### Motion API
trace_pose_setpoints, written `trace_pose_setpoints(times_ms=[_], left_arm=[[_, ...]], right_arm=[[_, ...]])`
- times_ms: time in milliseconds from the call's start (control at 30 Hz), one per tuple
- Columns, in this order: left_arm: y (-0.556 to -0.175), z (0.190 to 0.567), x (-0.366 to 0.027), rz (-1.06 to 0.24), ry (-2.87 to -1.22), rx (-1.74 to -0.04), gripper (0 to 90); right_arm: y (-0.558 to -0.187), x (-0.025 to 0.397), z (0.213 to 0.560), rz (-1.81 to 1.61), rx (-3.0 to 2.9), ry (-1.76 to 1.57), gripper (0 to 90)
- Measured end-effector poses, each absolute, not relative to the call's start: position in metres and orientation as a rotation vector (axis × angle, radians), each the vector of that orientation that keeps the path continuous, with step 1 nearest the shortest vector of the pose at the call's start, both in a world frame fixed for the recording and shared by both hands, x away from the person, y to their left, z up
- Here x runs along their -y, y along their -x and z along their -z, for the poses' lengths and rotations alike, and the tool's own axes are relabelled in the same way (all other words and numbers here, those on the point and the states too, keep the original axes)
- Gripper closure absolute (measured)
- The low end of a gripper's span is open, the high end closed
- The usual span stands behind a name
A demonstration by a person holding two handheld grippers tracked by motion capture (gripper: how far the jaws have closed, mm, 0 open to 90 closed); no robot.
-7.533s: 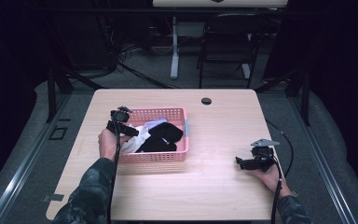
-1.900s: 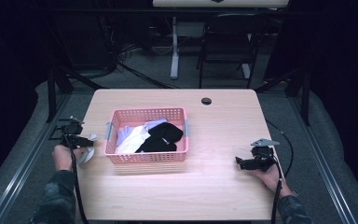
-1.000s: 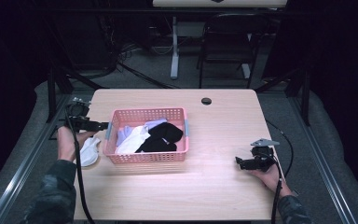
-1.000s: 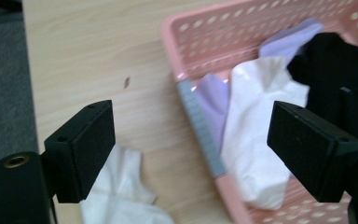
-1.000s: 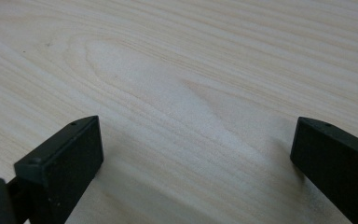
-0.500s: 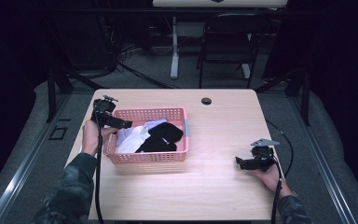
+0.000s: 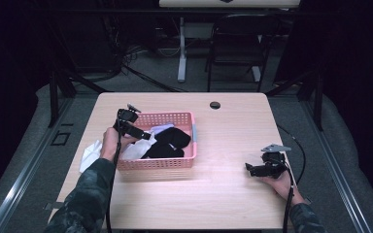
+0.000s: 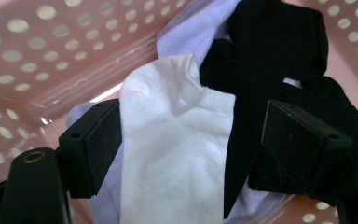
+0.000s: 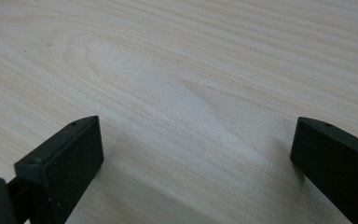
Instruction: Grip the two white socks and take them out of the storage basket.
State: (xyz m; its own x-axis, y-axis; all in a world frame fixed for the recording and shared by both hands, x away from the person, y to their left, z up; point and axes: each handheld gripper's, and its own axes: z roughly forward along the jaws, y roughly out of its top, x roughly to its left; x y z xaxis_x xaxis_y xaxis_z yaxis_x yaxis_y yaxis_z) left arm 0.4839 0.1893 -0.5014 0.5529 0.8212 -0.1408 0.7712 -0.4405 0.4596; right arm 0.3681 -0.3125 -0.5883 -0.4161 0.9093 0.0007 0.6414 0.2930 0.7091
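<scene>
Your left gripper [image 7: 143,135] has swung back from the white sock [image 7: 91,154] on the table [image 7: 223,194] into the pink basket [image 7: 155,164], jaws wide around another white sock [image 8: 177,158], so you look ready to grab it while your right gripper [image 7: 252,169] rests wide too

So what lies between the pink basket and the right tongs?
Bare table, seen in the high view: nothing lies between the basket and the right tongs.

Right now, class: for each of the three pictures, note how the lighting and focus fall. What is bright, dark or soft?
High view: table lit, the room around it nearly black. Left gripper view: white sock bright and fairly sharp, the near jaws softer. Right gripper view: even light on the wood grain, faint shadows beside the jaws.
</scene>
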Motion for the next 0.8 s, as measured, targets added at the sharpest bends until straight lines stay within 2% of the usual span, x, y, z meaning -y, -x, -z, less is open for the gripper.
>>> trace_pose_setpoints(times_ms=[133, 333, 667, 800], left_arm=[[-0.488, 0.507, -0.185, -0.125, -2.343, -1.298, 31.1], [-0.496, 0.522, -0.183, -0.053, -2.389, -1.356, 40.2], [-0.503, 0.538, -0.178, -0.043, -2.507, -1.428, 56.5], [-0.503, 0.539, -0.180, -0.050, -2.504, -1.447, 67.0]], right_arm=[[-0.368, 0.312, 0.588, -0.900, -2.163, -1.390, 1.6], [-0.368, 0.312, 0.588, -0.900, -2.163, -1.390, 1.6], [-0.368, 0.312, 0.589, -0.915, -2.162, -1.393, 1.6], [-0.368, 0.312, 0.588, -0.912, -2.163, -1.396, 1.6]])
